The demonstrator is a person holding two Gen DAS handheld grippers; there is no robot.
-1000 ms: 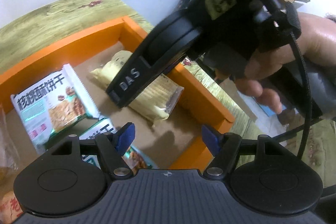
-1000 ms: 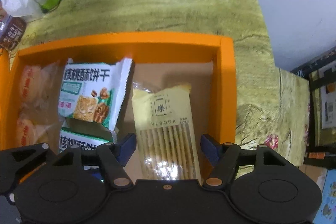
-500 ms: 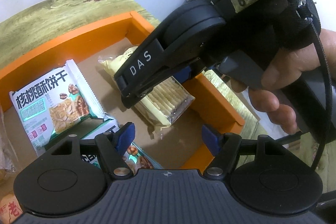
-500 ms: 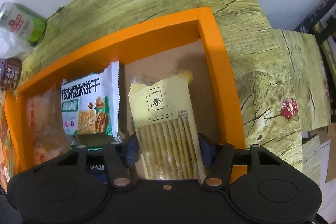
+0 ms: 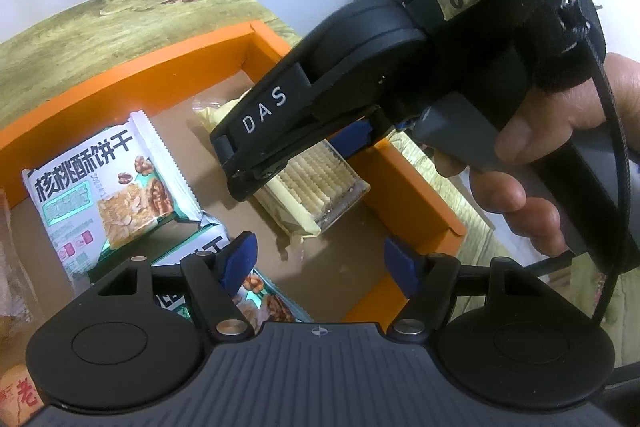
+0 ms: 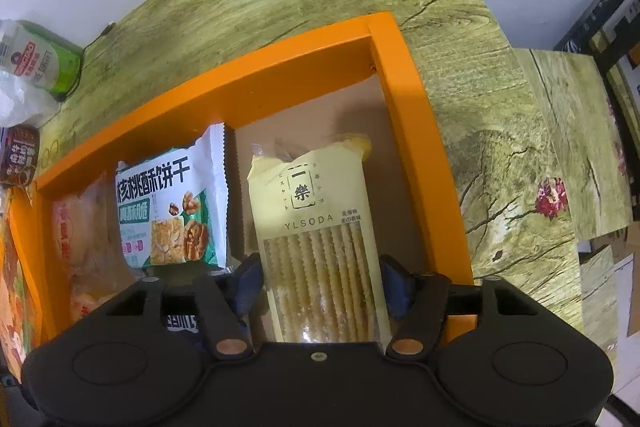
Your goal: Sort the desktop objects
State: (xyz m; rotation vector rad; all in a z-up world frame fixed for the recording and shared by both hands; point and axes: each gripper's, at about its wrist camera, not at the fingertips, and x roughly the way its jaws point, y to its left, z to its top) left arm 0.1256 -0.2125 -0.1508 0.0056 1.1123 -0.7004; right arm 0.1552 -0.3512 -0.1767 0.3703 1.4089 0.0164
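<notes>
Partly hidden behind the right claw (image 6: 322, 285), its pinched cracker pack (image 6: 316, 227); left claw (image 5: 320, 263) spread, empty.

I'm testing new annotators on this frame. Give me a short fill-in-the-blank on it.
1. The right gripper straddles the pale ____ cracker pack.
2. That pack lies inside the ____ tray.
3. The left gripper holds ____.
4. The green can stands ____ the tray.

Answers: yellow; orange; nothing; outside
</notes>
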